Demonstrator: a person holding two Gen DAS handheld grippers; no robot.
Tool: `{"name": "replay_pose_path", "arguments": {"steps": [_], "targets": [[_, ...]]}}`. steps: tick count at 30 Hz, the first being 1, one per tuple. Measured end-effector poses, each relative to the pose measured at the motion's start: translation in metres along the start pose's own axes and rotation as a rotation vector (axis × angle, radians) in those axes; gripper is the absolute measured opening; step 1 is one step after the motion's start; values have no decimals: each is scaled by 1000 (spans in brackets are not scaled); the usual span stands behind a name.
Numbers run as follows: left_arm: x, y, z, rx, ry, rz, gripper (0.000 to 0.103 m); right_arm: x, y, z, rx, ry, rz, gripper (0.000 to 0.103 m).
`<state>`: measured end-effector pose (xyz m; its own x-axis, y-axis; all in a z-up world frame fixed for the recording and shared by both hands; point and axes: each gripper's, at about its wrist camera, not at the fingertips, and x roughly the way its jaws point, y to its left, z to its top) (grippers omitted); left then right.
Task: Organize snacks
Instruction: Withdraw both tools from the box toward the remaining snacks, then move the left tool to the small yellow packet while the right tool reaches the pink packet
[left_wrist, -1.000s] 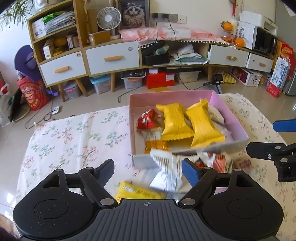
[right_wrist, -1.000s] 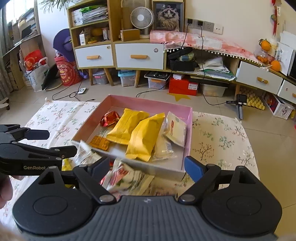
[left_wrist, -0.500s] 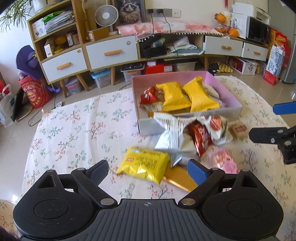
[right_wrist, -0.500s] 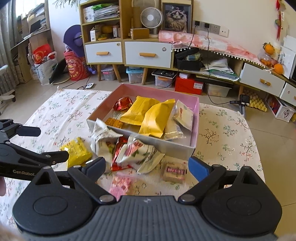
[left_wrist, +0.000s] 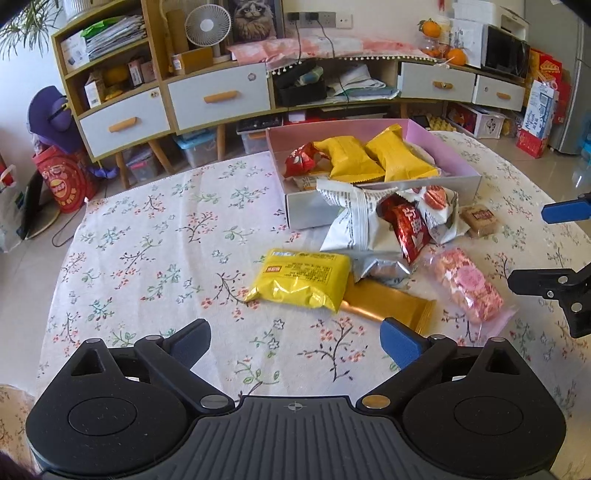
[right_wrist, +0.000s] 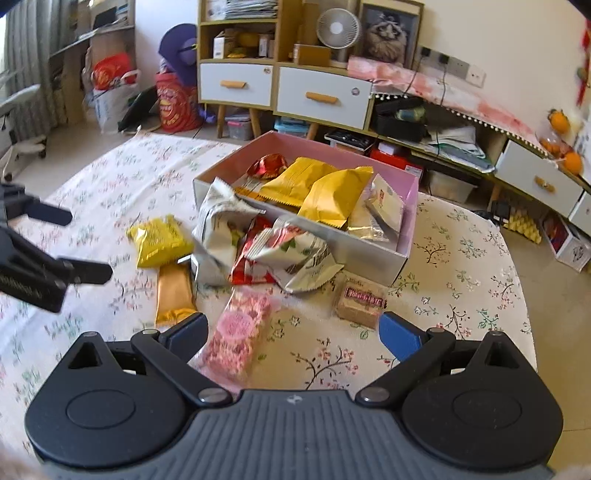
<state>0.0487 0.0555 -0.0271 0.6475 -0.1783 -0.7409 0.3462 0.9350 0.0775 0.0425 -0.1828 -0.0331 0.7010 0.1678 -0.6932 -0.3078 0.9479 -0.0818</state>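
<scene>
While both claws, the left claw (left_wrist: 295, 341) and the right claw (right_wrist: 293, 332), have just been opening and stand wide apart with nothing gripped, several snacks (left_wrist: 369, 236) lie loose on the worktop (left_wrist: 147, 258) before the pink box (left_wrist: 461, 184). Some packets (left_wrist: 369, 158) are already inside, so the task seems about half done.

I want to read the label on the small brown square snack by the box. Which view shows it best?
The right wrist view: the brown square snack lies close, unobstructed, its label facing up. In the left wrist view it sits farther off, smaller, near the right edge.
</scene>
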Motion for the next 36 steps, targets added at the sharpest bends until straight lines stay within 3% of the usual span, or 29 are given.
{"name": "replay_pose_path", "arguments": {"steps": [9,16,25,28,36], "targets": [[11,0,-22,85,-28,-8,100,6,2,-15,21,11,33,100],[28,10,-9,-54,-36,13,100,15,11,-14,13,32,31,100],[56,-2,24,-128,-61,101,100,31,22,-7,9,72,25,100],[67,-3,33,-176,-46,150,100,34,23,-3,17,72,27,100],[83,-7,41,-226,-17,190,100,42,27,2,19,87,37,99]]}}
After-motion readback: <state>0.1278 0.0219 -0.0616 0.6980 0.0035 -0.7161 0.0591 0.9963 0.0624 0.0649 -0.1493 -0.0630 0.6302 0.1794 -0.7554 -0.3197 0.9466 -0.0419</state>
